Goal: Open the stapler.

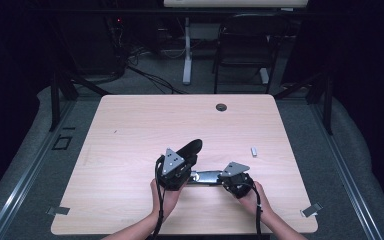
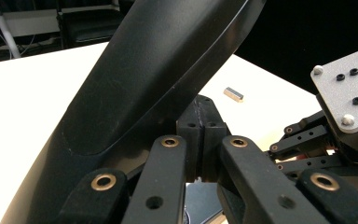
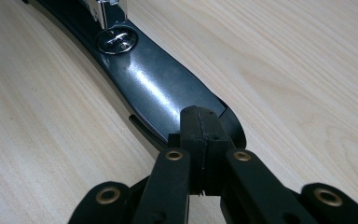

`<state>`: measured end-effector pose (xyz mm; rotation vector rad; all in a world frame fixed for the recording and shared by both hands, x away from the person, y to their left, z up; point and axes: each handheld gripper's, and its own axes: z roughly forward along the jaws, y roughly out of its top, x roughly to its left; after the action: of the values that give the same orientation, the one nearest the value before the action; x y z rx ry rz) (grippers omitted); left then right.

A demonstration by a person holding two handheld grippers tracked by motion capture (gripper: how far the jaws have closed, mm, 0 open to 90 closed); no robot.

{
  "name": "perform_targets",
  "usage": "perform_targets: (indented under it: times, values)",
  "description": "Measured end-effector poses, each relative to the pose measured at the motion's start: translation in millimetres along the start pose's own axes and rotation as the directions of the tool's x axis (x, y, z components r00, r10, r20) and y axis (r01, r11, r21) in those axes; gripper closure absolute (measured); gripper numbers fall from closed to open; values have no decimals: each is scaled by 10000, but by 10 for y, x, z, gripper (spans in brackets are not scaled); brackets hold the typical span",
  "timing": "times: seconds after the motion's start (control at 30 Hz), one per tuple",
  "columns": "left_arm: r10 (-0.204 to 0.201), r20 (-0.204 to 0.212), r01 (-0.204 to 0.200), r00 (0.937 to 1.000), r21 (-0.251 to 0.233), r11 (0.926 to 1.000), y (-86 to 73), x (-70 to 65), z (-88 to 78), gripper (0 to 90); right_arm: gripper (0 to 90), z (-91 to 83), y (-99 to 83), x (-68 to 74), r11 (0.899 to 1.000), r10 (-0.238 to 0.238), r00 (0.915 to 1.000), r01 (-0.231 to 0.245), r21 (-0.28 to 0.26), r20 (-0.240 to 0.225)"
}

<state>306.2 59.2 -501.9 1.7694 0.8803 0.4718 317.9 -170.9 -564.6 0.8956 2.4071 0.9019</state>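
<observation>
Stapler (image 1: pixel 206 177) work looked partly done: the tool lay on the table (image 1: pixel 130 130) just ahead of the person's hands, already hinged open. Its base (image 3: pixel 154 88) was flat on the wood and its upper arm (image 2: pixel 144 79) was tilted up and away. At the near end of the base, the right gripper (image 3: pixel 203 135) had its jaws clenched pad against pad with nothing seen between them. Their tips rested on or just above the base's rounded tail, and I judged they were pinning it down, though actual contact was hard to confirm. The left gripper (image 2: pixel 201 135) was likewise closed on itself. The raised arm ran past its left side, touching or nearly touching it, so it seemed to be propping the arm up rather than gripping it. Beyond the right gripper's tips, the round anvil plate and a bright metal magazine were in sight, but the magazine was cut off at the frame edge, so whether staples were loaded could not be told. What remained, by my reading, was any refilling and then closing the arm. Farther out, to the right of the stapler, lay a small metal block (image 1: pixel 254 150), possibly a staple strip, too small to be sure.
</observation>
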Motion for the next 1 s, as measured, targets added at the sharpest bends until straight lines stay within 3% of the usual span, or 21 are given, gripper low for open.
perform_targets:
  times: [0.5, 1.0]
  values:
    - [-294, -182, 288, 9994, -302, 9991, 40, 87, -131, 900, 900, 1, 0, 3, 10000, -21, 10000, 21, 2, 68]
    - [-246, -245, 236, 9994, -415, 9989, 51, 140, -210, 900, 900, 1, 1, 2, 10000, -7, 10000, 7, 14, 72]
